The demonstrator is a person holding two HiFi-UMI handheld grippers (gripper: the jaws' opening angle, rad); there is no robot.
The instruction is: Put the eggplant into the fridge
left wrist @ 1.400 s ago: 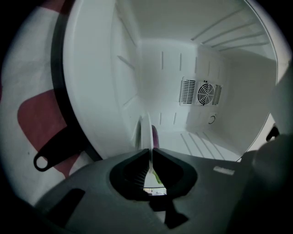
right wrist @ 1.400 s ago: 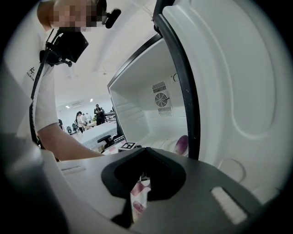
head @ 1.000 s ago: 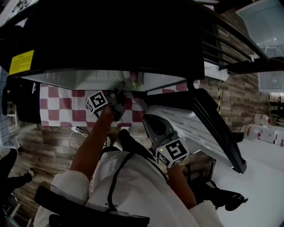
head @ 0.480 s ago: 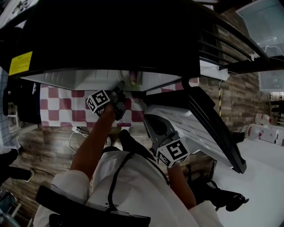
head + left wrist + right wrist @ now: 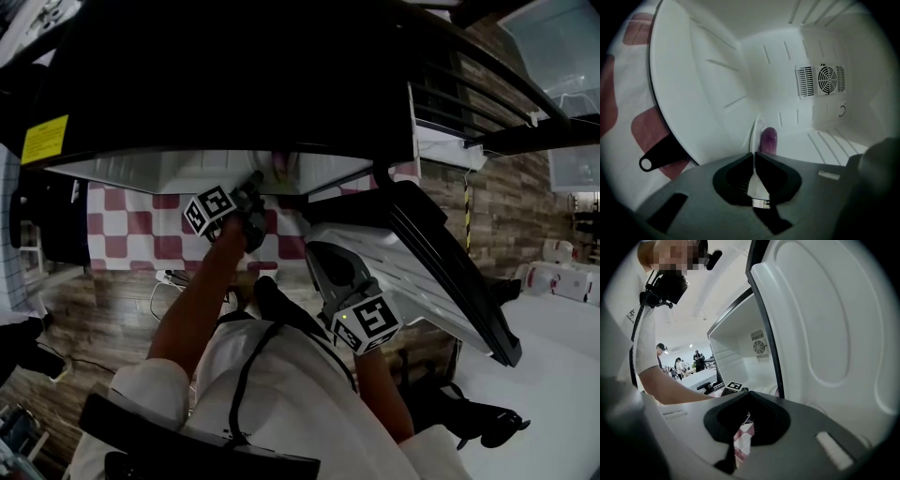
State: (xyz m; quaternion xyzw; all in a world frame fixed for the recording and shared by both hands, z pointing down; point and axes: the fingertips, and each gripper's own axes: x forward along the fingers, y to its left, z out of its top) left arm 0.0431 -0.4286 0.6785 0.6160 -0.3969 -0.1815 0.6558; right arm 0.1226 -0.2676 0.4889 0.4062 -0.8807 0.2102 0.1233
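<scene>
The fridge [image 5: 234,75] stands open, its white inside [image 5: 717,93] lit. My left gripper [image 5: 255,180] reaches into the opening. In the left gripper view its jaws [image 5: 753,153] are almost together, and the purple eggplant [image 5: 768,139] sticks out just beyond their tips, over the fridge floor. The eggplant's near end is hidden behind the tips. It shows as a small pinkish shape [image 5: 279,167] in the head view. My right gripper [image 5: 314,251] hangs lower, beside the inner face of the open door [image 5: 412,272]. Its jaws [image 5: 749,392] are shut on nothing.
A fan vent [image 5: 820,80] sits on the fridge's back wall. The fridge stands on a red-and-white checked cloth [image 5: 131,225]. A cable [image 5: 164,291] lies on the wooden floor. A white table [image 5: 553,375] is at the right. People [image 5: 679,365] stand far off.
The left gripper has tilted a little at the fridge opening, its marker cube sitting slightly higher. The right gripper and the door have stayed where they were.
</scene>
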